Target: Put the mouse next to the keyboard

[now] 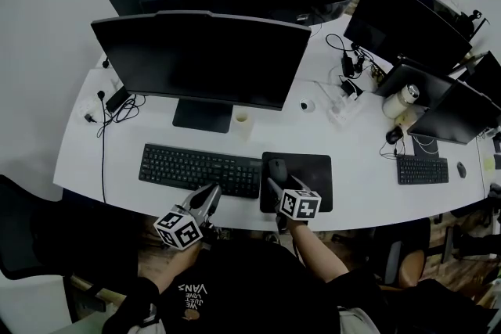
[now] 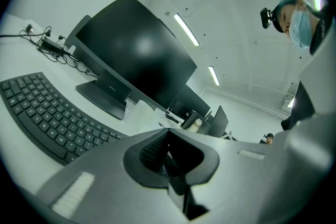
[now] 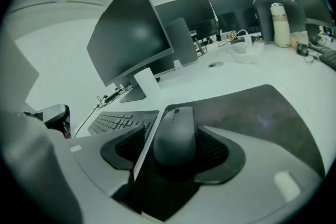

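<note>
Mouse (image 3: pixel 176 131) on mouse pad (image 3: pixel 262 113), between parted fingers of right gripper (image 3: pixel 172 145); fingers of left gripper (image 2: pixel 167 148) closed, empty.

A: What sort of place is this?
B: Office, open-plan. Long white desk (image 1: pixel 74 160) w/ monitors (image 1: pixel 203 62) set back to back, a keyboard (image 1: pixel 200 168) at this seat & a second keyboard (image 1: pixel 423 169) at the next.
A: Anything else?
B: Ceiling strip lights (image 2: pixel 186 30), plus cables (image 1: pixel 125 109) trailing across the desk (a bottle (image 1: pixel 403 100) too).
</note>
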Action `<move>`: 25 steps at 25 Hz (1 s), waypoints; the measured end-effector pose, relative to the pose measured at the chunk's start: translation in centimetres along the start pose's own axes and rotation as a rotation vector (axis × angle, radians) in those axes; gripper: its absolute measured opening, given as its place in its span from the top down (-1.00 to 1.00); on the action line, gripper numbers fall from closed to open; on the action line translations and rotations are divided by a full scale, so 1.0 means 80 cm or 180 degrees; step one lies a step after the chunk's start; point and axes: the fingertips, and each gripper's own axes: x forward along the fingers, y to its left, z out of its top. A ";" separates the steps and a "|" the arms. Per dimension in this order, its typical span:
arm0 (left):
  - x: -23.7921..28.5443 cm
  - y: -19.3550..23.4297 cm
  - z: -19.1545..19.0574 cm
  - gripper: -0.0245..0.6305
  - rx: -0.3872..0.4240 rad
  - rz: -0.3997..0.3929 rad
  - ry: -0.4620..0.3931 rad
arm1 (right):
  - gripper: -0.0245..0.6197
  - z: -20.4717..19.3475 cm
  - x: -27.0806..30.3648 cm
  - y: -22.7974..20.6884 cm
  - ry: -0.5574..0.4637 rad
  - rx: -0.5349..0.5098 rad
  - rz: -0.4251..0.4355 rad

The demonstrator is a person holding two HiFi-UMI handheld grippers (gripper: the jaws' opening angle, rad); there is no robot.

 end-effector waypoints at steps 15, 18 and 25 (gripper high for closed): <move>0.004 -0.030 -0.012 0.92 0.0021 0.0134 -0.0121 | -0.02 0.015 -0.022 0.012 -0.0019 -0.0218 0.0360; 0.000 -0.036 -0.014 0.92 0.0030 0.0208 -0.0185 | -0.01 0.026 -0.035 0.017 -0.0092 -0.0354 0.0454; -0.013 -0.055 -0.020 0.92 0.0050 0.0415 -0.0368 | 0.09 0.057 -0.076 0.027 -0.0314 -0.0572 0.0691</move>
